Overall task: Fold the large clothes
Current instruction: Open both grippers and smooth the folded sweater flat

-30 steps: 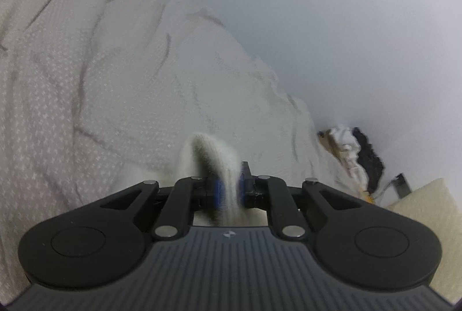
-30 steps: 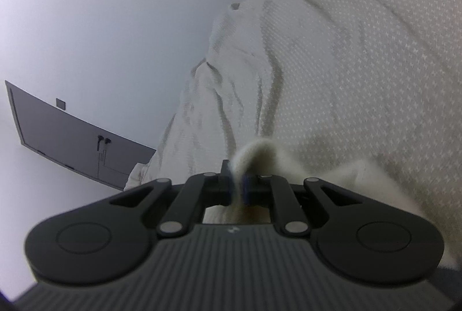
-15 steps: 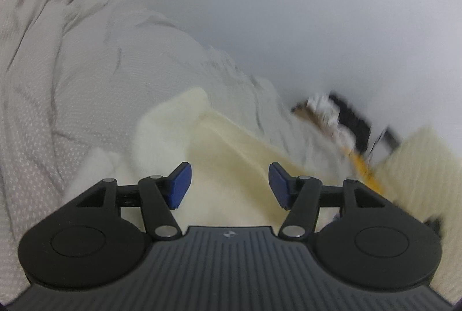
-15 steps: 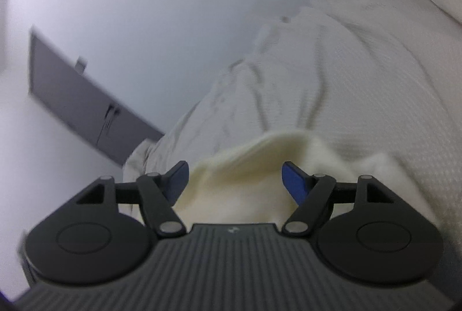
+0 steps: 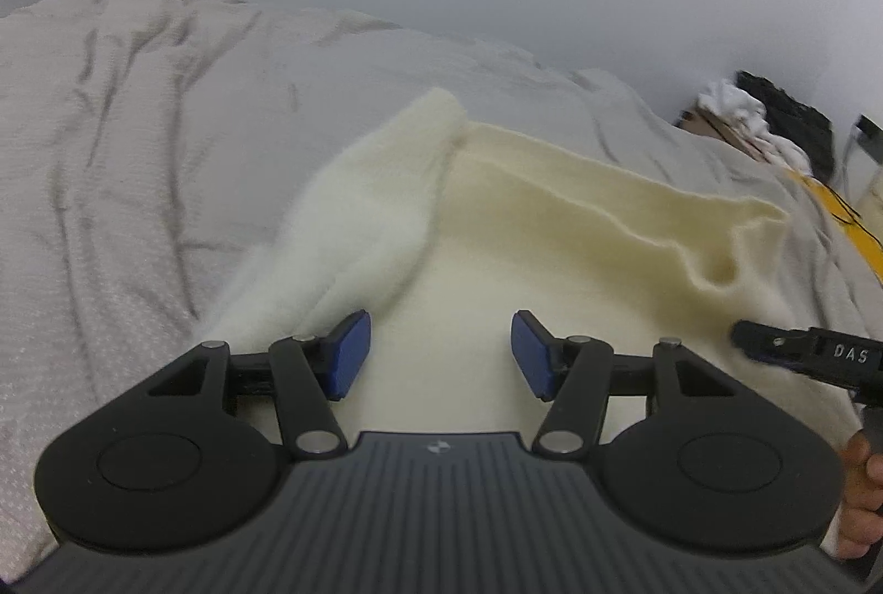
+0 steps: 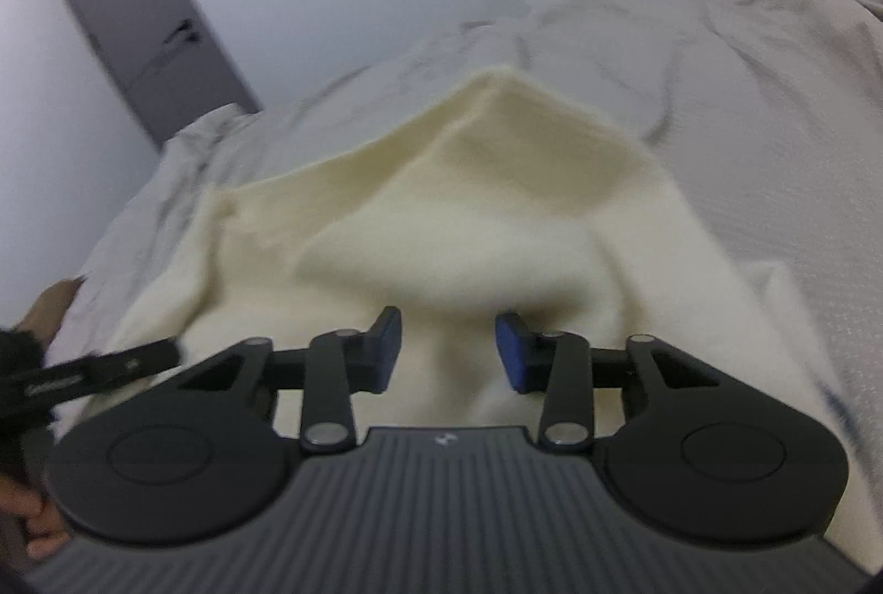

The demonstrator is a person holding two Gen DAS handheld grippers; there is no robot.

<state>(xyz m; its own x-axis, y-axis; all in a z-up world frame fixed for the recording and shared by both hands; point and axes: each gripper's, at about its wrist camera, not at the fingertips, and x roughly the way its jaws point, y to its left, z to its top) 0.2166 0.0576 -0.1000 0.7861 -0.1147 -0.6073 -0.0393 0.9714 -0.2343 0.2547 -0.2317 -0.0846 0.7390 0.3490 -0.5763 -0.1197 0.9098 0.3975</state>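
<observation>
Left gripper (image 5: pixel 436 351): you are holding it with jaws spread, nothing pinched, over the cream garment (image 5: pixel 552 235).
Right gripper (image 6: pixel 448 351): your jaws have just been closing and are standing apart, gripping nothing.
Cream garment: lying partly folded on the white bedspread (image 5: pixel 138 125), below both grippers.
Background: grey door (image 6: pixel 143 14) standing beyond the bed.

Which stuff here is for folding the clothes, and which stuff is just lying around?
For the job:
- cream fleece garment, lying on the bed
- left claw, open above it
- right claw, open, its jaws just narrowed, nothing between them

Just lying around:
- grey bedcover underneath
- pile of clothes by the wall
- grey door
</observation>
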